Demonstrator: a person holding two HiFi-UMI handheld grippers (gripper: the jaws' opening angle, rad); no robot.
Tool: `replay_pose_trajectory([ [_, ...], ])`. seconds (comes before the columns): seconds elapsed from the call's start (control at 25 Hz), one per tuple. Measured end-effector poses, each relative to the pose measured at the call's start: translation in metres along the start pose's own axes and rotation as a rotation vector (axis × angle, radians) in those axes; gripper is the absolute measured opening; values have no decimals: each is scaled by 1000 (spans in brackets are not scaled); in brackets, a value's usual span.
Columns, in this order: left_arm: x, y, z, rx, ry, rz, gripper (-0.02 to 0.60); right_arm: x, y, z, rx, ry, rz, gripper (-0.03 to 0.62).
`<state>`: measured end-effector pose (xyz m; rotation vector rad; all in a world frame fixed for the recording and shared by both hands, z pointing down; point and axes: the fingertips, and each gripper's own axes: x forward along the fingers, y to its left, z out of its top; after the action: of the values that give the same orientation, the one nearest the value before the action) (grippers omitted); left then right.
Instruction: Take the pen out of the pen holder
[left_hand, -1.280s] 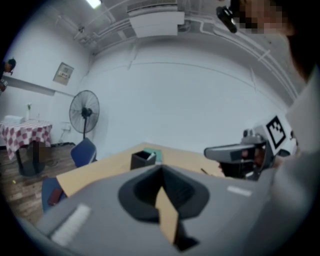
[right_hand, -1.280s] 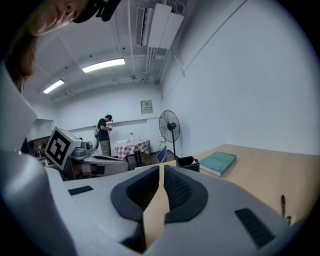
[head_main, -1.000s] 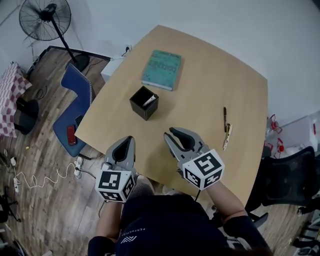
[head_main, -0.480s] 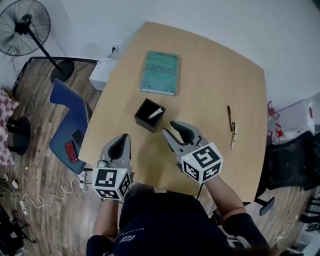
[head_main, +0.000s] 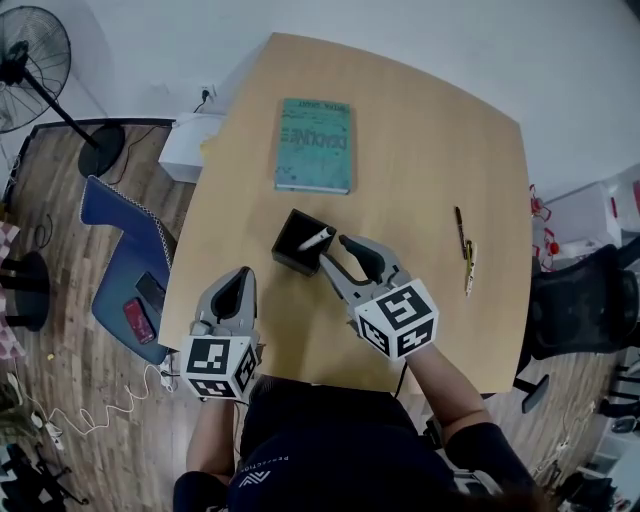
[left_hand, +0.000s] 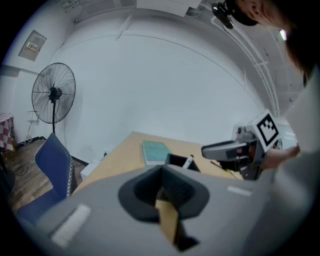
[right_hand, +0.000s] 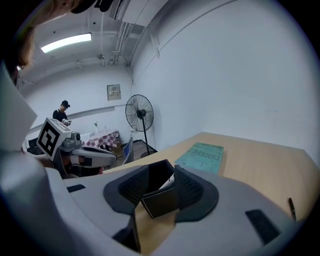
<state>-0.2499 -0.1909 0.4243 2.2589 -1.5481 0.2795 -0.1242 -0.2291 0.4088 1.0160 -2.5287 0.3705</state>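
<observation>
Nearest the person, the left tool (head_main: 244, 276) is hovering over the near edge of the tabletop (head_main: 430, 150), its jaws clenched together on nothing. Beside it the right tool (head_main: 335, 252) is reaching in over the wood with its jaws released. They have just been opening wide, and nothing is sitting between them. Its own view is framing the pen holder (head_main: 292, 262) in the gap just ahead of the tips.

The pen (head_main: 316, 239) is leaning in that black square holder, its pale upper end sticking out above the rim on the side facing the right tool. It is looking like a light, stiff, slim stick with a smooth barrel, so it is probably going to swivel or slip if pinched at the very tip. The better hold is likely across the exposed barrel just above the rim, with the lift following the pen's slant so it is not dragging on the wall. The holder is also looking light and unanchored, so a sideways pull is risking tipping or sliding it.

Farther off, a teal book (head_main: 315, 145) is lying flat beyond the holder, and two loose pens (head_main: 469, 268) are lying well apart to the right.

Most of the pen is hiding inside the holder, so its length and lower end are not showing. Whether anything else is sitting in there is impossible to tell. The left gripper view is showing the scene only small and blurred.
</observation>
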Motion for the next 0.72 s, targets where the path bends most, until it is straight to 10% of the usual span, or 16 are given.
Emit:
replay_pose_trajectory([
  [0.72,35,28,-11,-36,54,-48,5,43,-26,-16,-26,105,-95,135],
])
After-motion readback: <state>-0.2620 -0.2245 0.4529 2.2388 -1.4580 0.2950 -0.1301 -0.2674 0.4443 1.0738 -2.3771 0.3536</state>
